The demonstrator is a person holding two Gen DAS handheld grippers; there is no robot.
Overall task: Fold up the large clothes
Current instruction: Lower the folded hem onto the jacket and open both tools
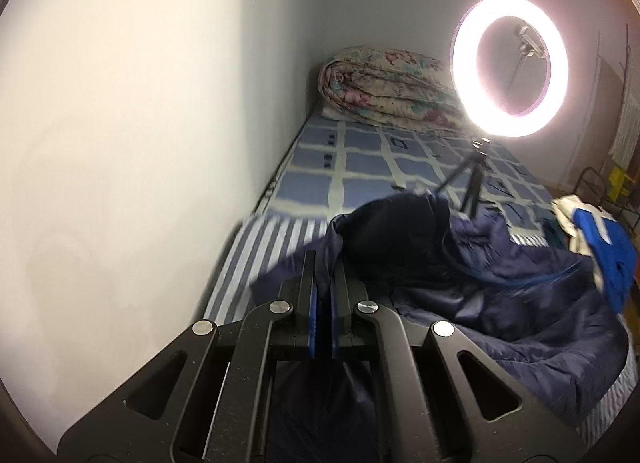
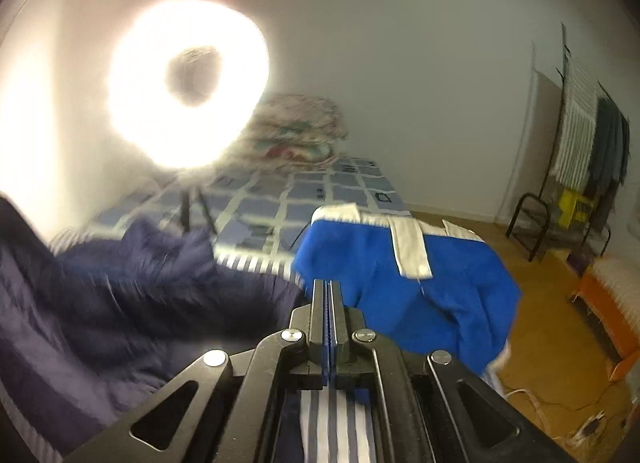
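A dark navy padded jacket [image 1: 500, 295] lies rumpled across the bed, and part of it is lifted. My left gripper [image 1: 324, 263] is shut on a fold of it; navy cloth runs up between the blue pads and hangs below the fingers. In the right wrist view the jacket [image 2: 132, 283] fills the blurred left side and reaches the fingers. My right gripper [image 2: 328, 287] is shut, pads together, and I cannot tell whether any cloth is pinched in it. A bright blue garment with white bands [image 2: 404, 283] lies just behind its tips, also seen as the blue garment [image 1: 600, 247] at the bed's right edge.
The bed [image 1: 360, 167] has a blue checked cover, with a striped sheet [image 1: 256, 255] nearer me. A ring light on a small tripod [image 1: 510, 67] stands on the bed. A folded floral quilt [image 1: 384, 87] sits at the head. A wall runs along the left; a clothes rack [image 2: 592, 135] stands on the floor at right.
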